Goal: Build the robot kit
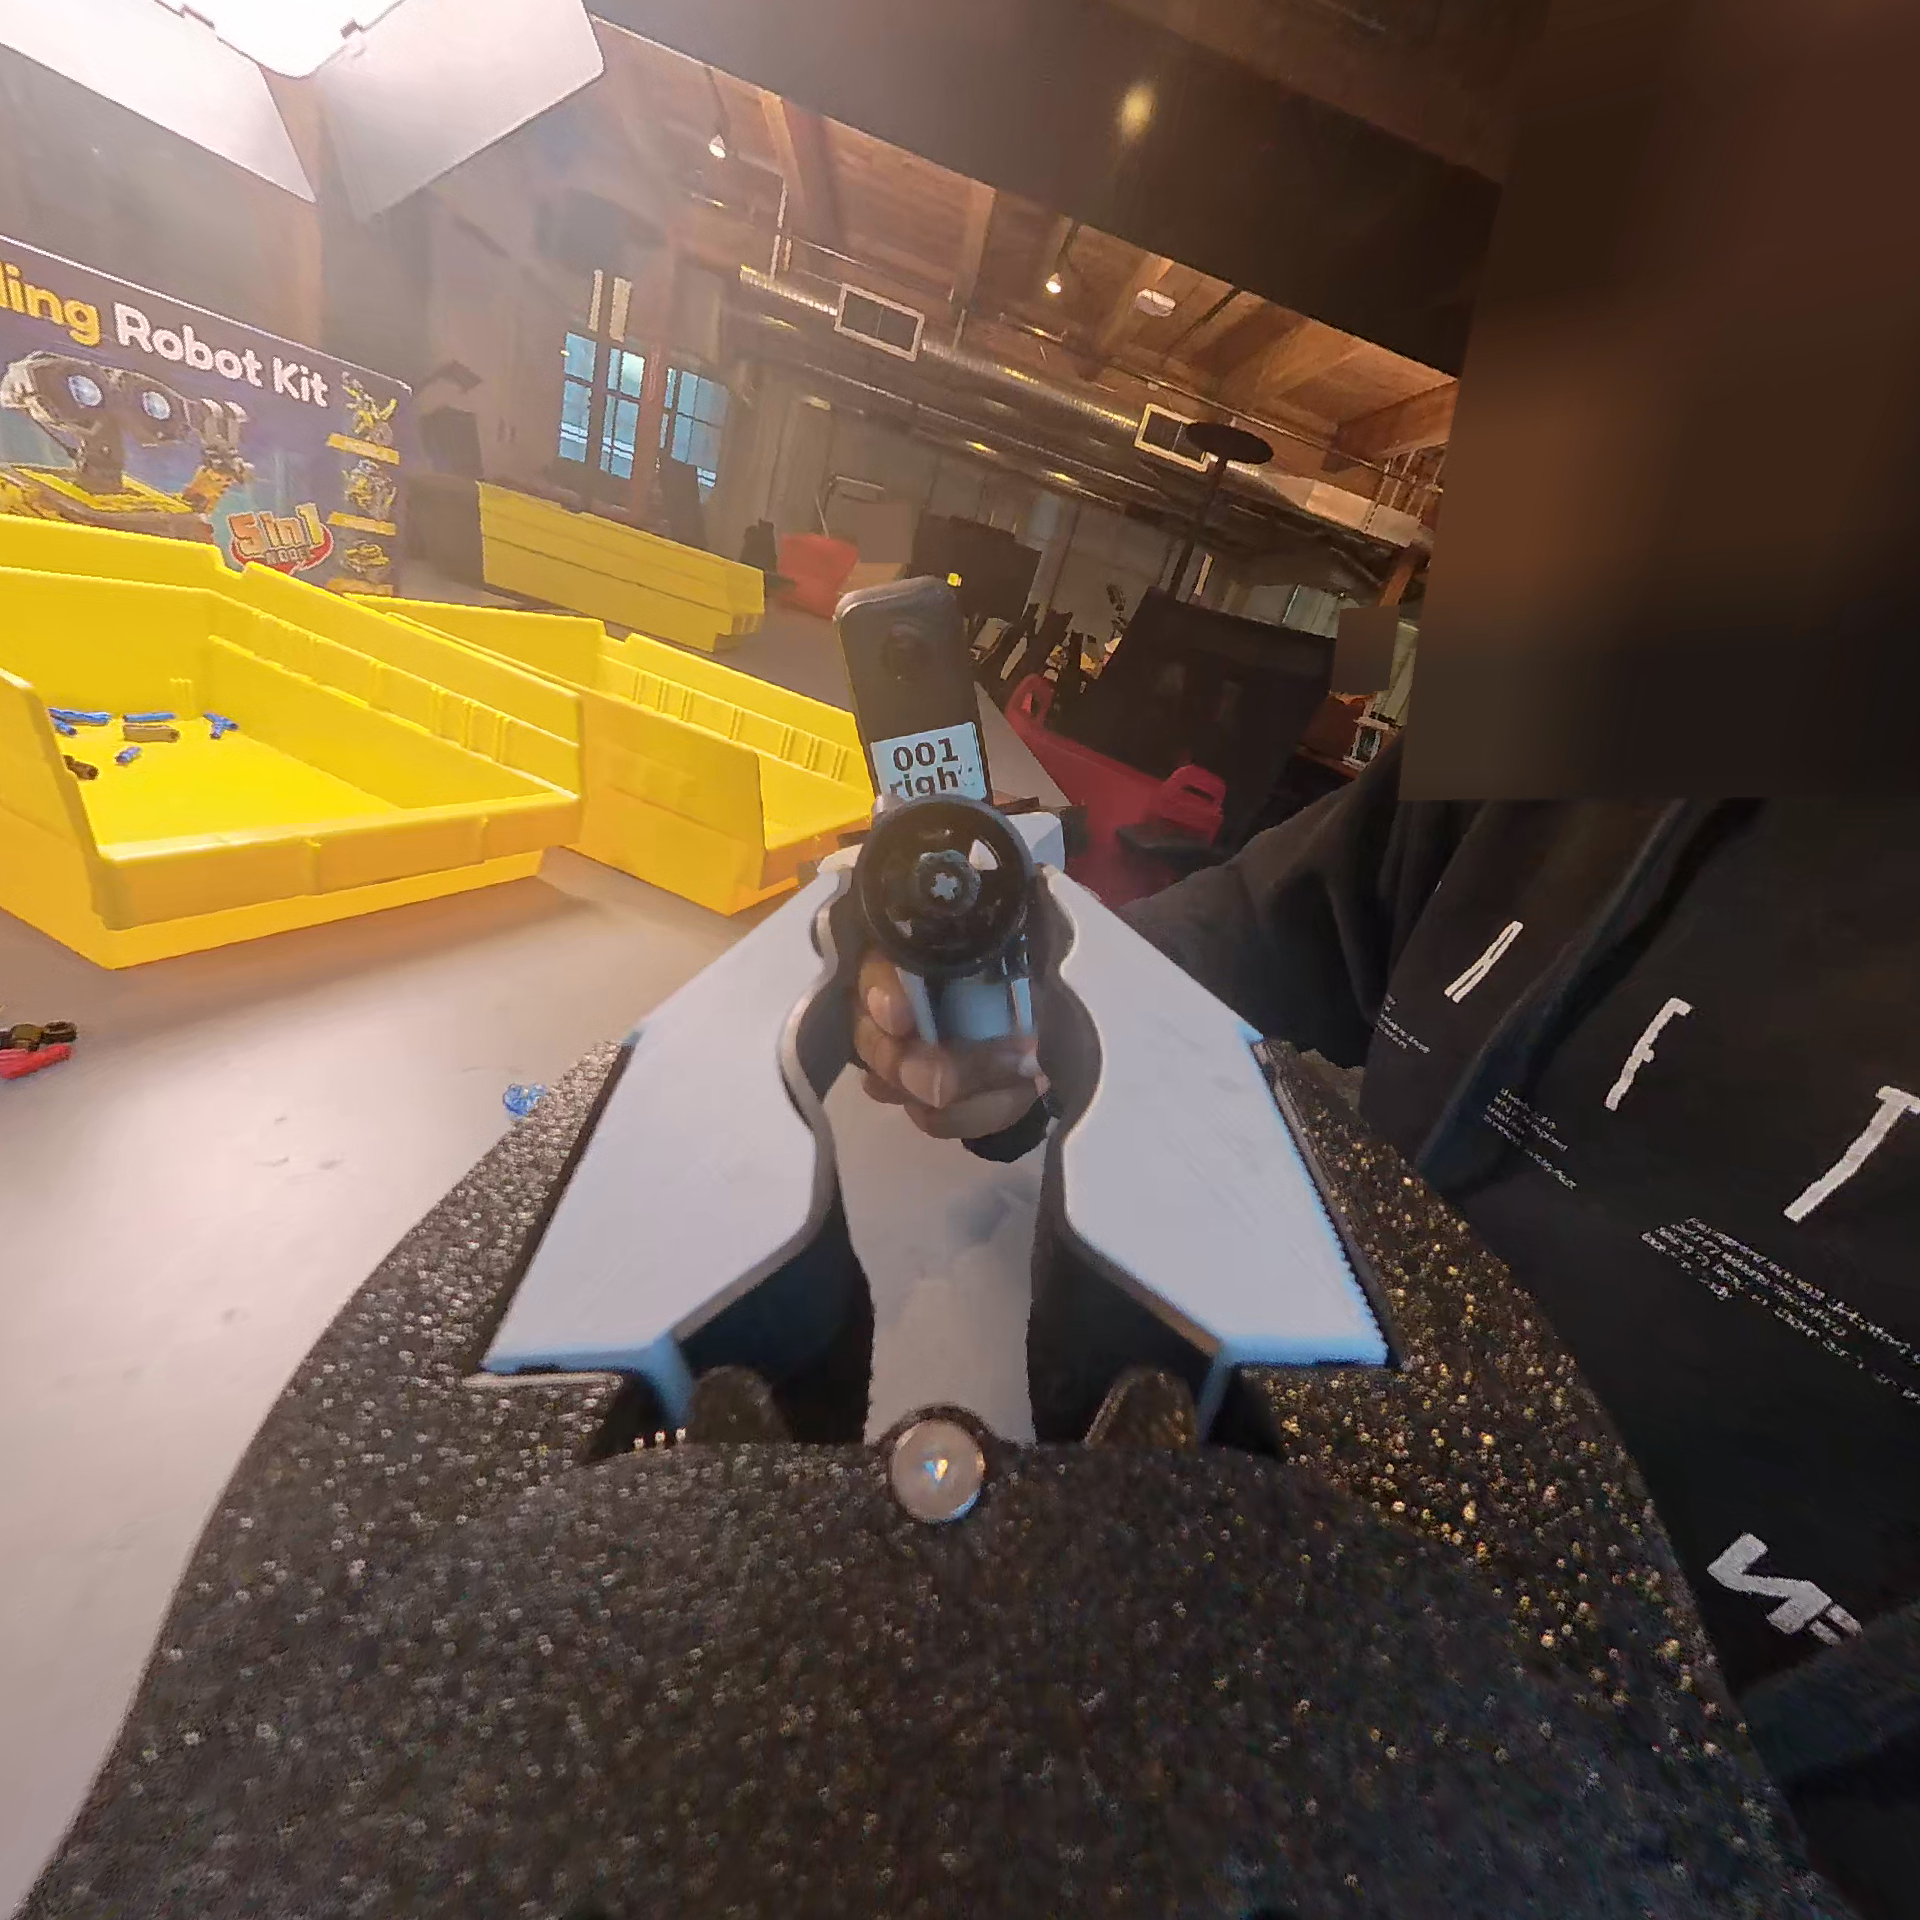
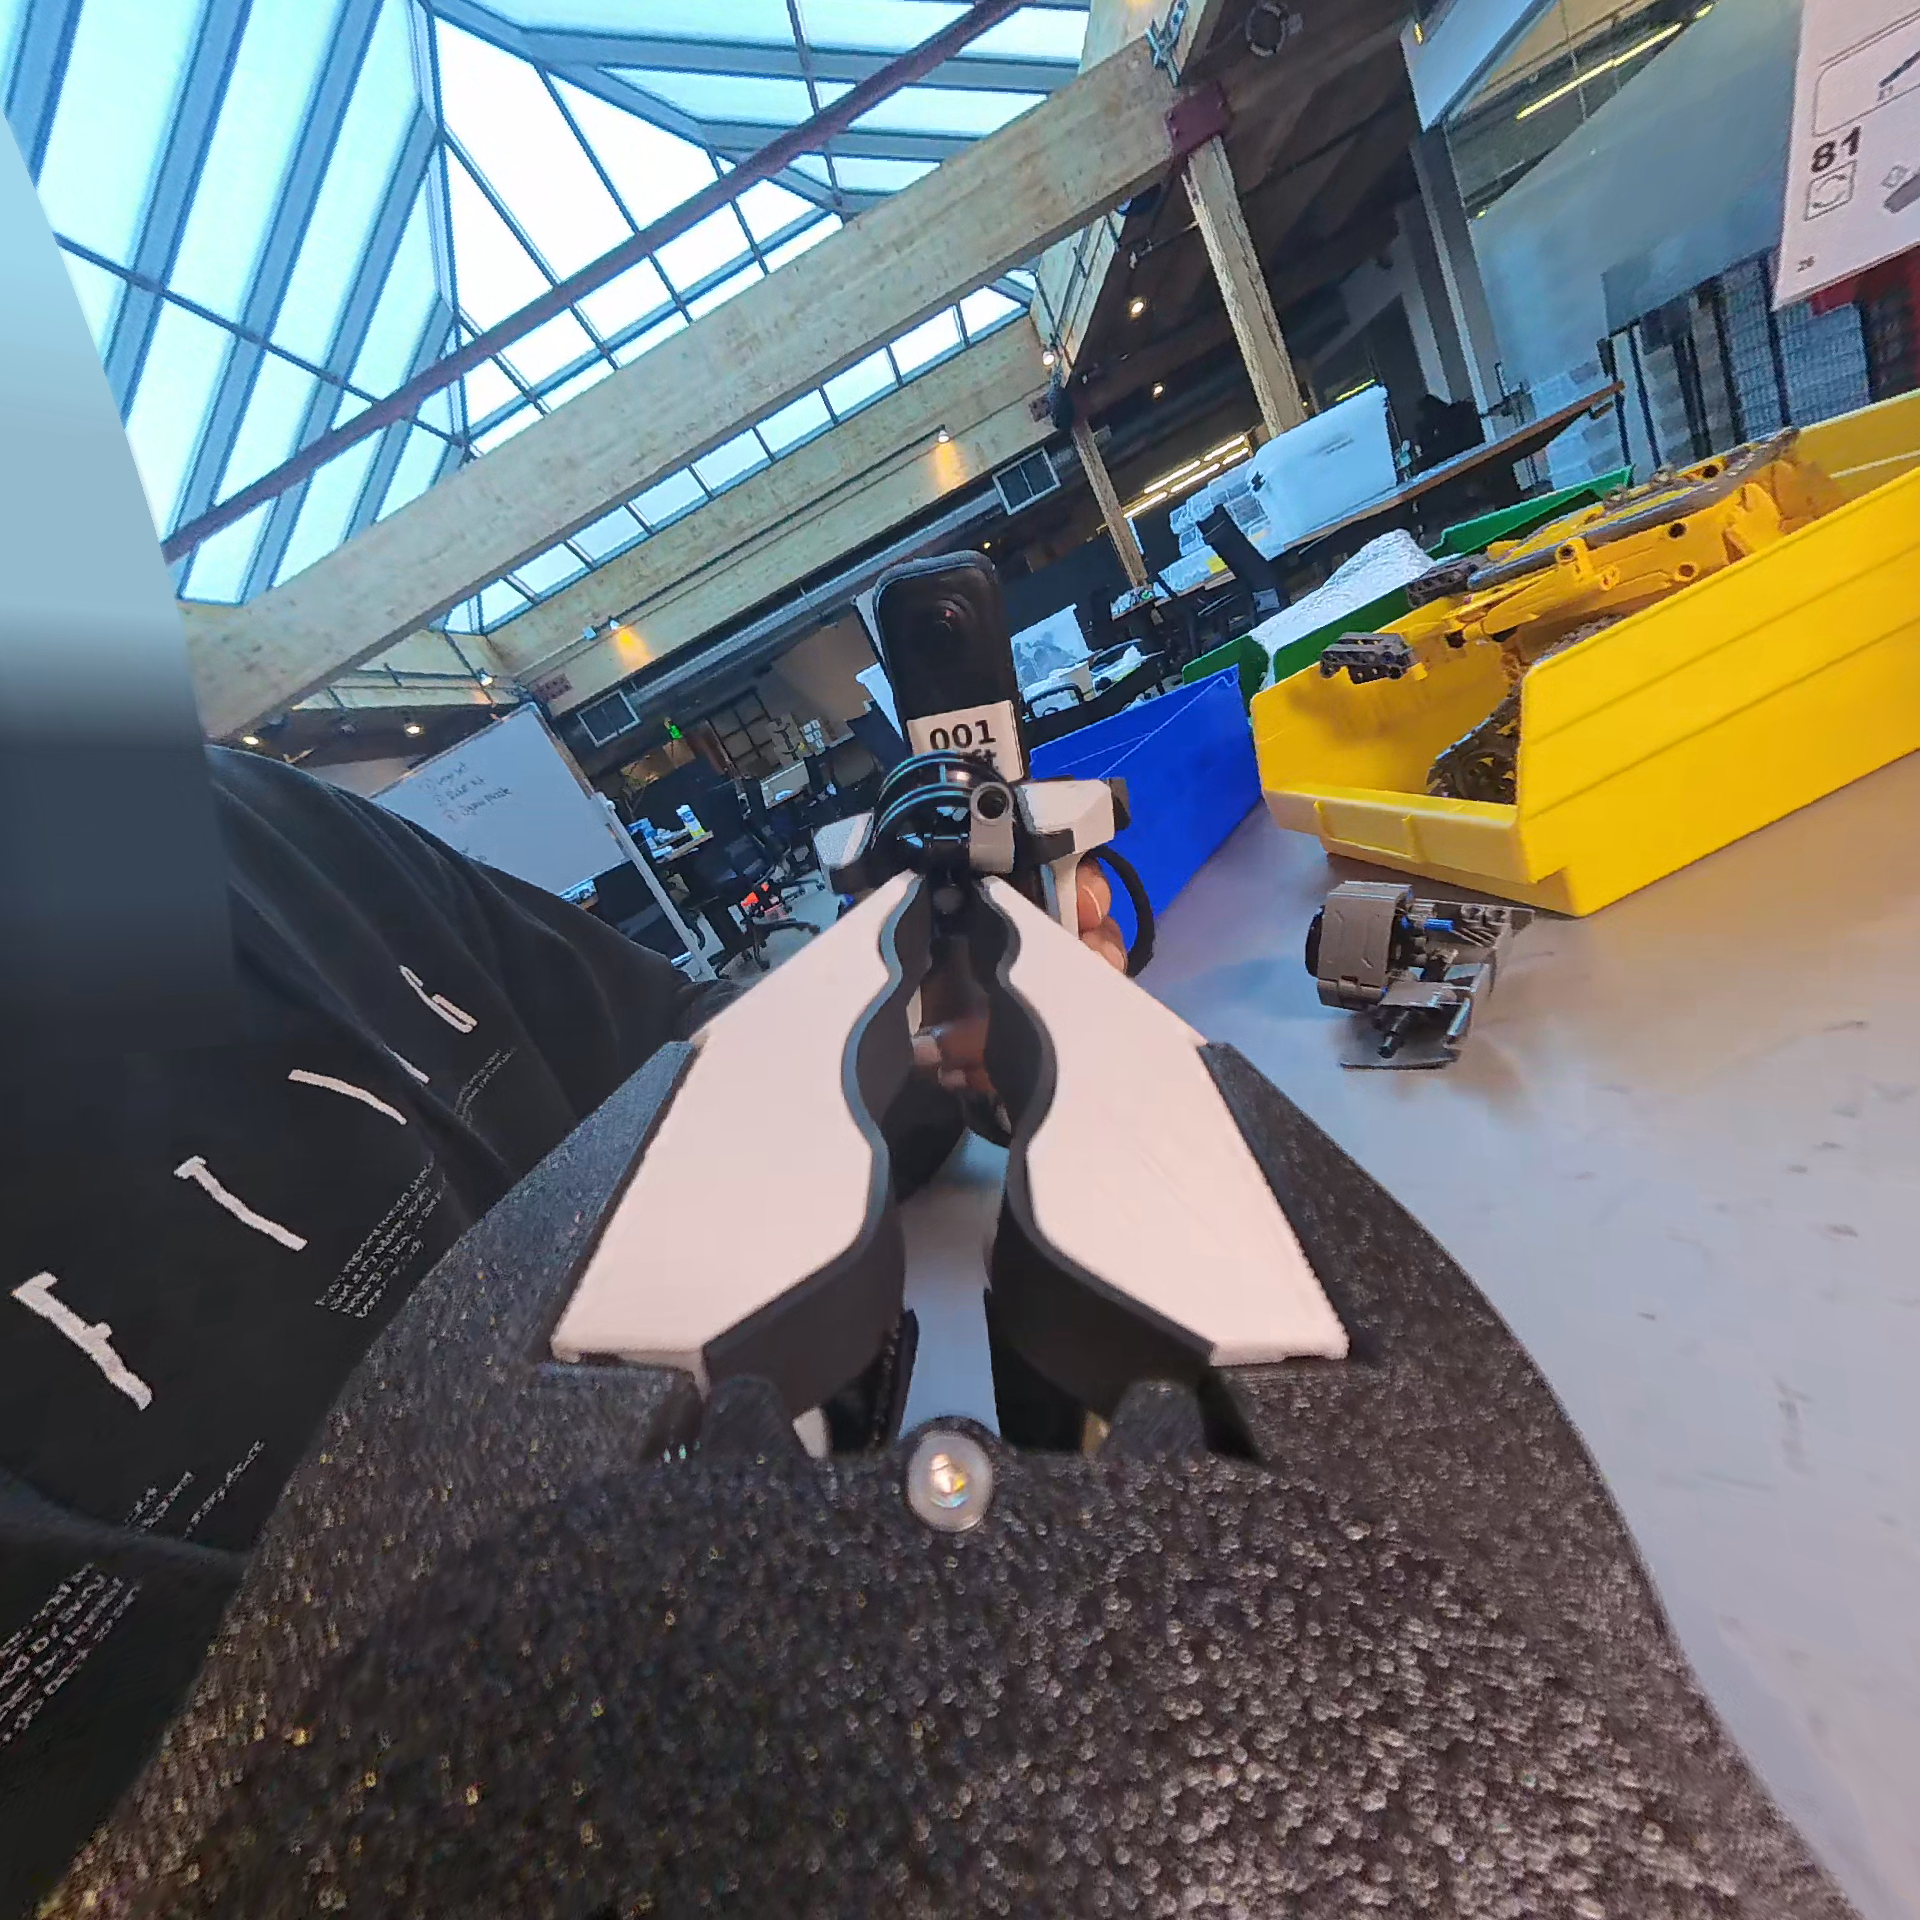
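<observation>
My two grippers face each other above the grey table [image 2: 1662, 1247]. My left gripper [image 1: 940, 914] is shut on a black wheel [image 1: 940, 894], one fingertip on each side of its rim. The same wheel [image 2: 920, 805] shows edge-on in the right wrist view, with a grey connector [image 2: 987, 821] on it. My right gripper [image 2: 940, 894] has its tips nearly together on a small dark piece just under the wheel. In the left wrist view the right gripper's grey fingers [image 1: 977, 1008] point at the camera, with a hand [image 1: 935, 1091] behind them.
Yellow bins [image 1: 312, 842] stand at the left, one holding small blue parts [image 1: 135, 722], with a kit box [image 1: 208, 416] behind. Loose red and black parts [image 1: 31, 1044] lie on the table. A grey-black sub-assembly [image 2: 1392, 966], a yellow bin [image 2: 1662, 748] with a model, and a blue bin [image 2: 1153, 769] sit at the right. A person in a black shirt [image 1: 1610, 1143] is close. Only a small space, under 4 cm, lies between the two pairs of fingers.
</observation>
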`<state>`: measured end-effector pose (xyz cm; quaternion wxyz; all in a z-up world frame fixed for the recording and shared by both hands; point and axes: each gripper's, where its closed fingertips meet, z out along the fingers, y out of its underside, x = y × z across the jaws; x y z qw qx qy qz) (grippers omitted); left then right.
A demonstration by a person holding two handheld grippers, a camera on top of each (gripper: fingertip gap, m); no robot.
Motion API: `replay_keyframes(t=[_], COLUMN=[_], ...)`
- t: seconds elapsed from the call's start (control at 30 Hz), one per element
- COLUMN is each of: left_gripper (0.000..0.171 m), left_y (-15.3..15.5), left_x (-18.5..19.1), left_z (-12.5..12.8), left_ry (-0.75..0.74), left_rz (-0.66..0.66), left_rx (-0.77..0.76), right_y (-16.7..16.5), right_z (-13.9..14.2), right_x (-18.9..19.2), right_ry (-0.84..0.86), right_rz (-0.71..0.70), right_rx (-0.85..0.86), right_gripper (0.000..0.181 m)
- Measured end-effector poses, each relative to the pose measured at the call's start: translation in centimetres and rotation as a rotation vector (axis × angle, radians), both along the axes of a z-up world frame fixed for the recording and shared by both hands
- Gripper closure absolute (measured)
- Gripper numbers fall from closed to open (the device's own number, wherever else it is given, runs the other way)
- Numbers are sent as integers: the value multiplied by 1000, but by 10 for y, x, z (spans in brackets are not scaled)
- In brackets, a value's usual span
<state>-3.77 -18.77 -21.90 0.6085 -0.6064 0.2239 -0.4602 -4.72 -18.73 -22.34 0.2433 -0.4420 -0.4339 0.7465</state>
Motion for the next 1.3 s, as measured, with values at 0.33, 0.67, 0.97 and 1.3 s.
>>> replay_keyframes(t=[0.33,0.67,0.97,1.3], left_gripper=[141,141,141,141], left_y=[-4,-7,-7,-9], left_x=[3,5,5,5], left_z=[1,-2,-2,-4], left_ry=[18,58,62,89], left_rz=[-35,-48,-51,-50], left_rx=[-8,-14,-17,-13], right_y=[-4,-6,-7,-9], right_z=[1,-1,0,-3], right_x=[5,7,8,10], right_ry=[2,-4,-1,-10], right_rz=[33,56,60,79], right_rx=[57,79,81,89], right_gripper=[175,175,175,175])
